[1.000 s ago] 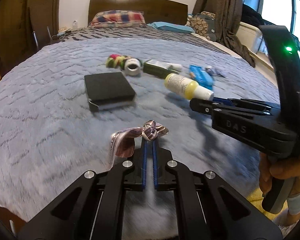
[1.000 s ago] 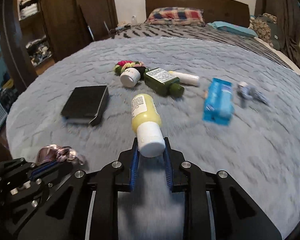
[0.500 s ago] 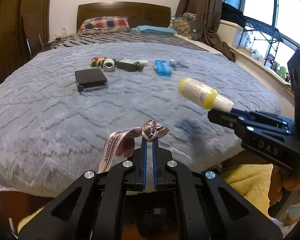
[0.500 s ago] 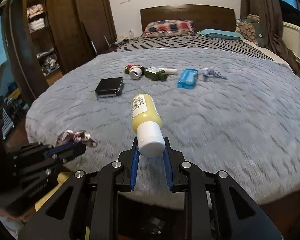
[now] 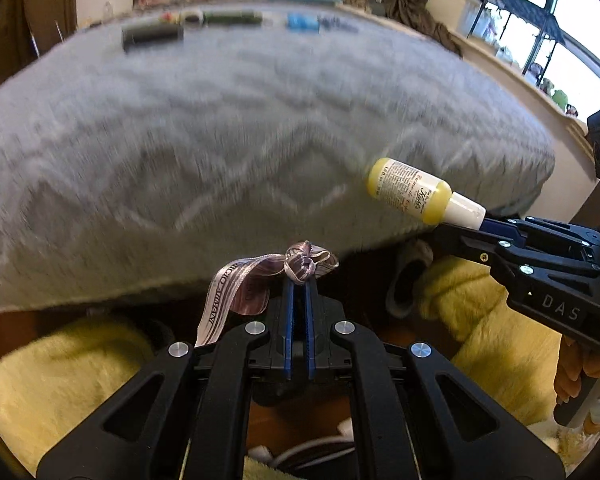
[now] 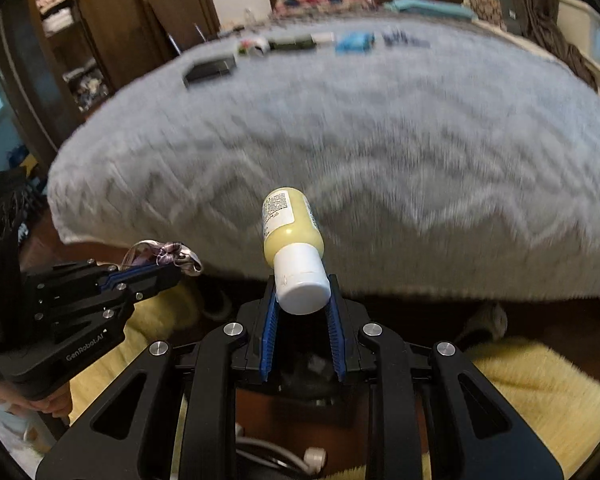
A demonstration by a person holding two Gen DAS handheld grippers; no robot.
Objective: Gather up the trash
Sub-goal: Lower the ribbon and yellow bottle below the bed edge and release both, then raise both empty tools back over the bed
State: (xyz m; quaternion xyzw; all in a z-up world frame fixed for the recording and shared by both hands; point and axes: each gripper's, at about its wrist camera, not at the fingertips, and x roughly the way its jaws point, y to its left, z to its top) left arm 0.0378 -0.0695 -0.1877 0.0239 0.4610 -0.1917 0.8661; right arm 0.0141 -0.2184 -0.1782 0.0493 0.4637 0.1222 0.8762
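Observation:
My left gripper (image 5: 299, 280) is shut on a knotted pink-grey ribbon (image 5: 256, 276), held in the air below the bed's front edge; it also shows in the right wrist view (image 6: 168, 258). My right gripper (image 6: 302, 292) is shut on the white cap of a small yellow bottle (image 6: 290, 224), also held off the bed; the bottle shows in the left wrist view (image 5: 416, 192) at right. Far back on the grey bedspread (image 5: 220, 120) lie a black box (image 6: 210, 70), a green bottle (image 6: 292, 43), a blue pack (image 6: 354, 41) and other small items, all blurred.
Yellow fluffy rugs (image 5: 60, 376) (image 6: 540, 396) lie on the dark floor under both grippers. A grey slipper (image 5: 408, 280) sits at the bed's foot. White cables (image 6: 300, 456) lie on the floor. A wooden wardrobe (image 6: 80, 40) stands left; a window ledge (image 5: 520, 80) runs along the right.
Both grippers have pulled back from the bed and dropped lower, carrying the ribbon and the bottle. The bed now sits higher and farther, and the floor rugs have come into view.

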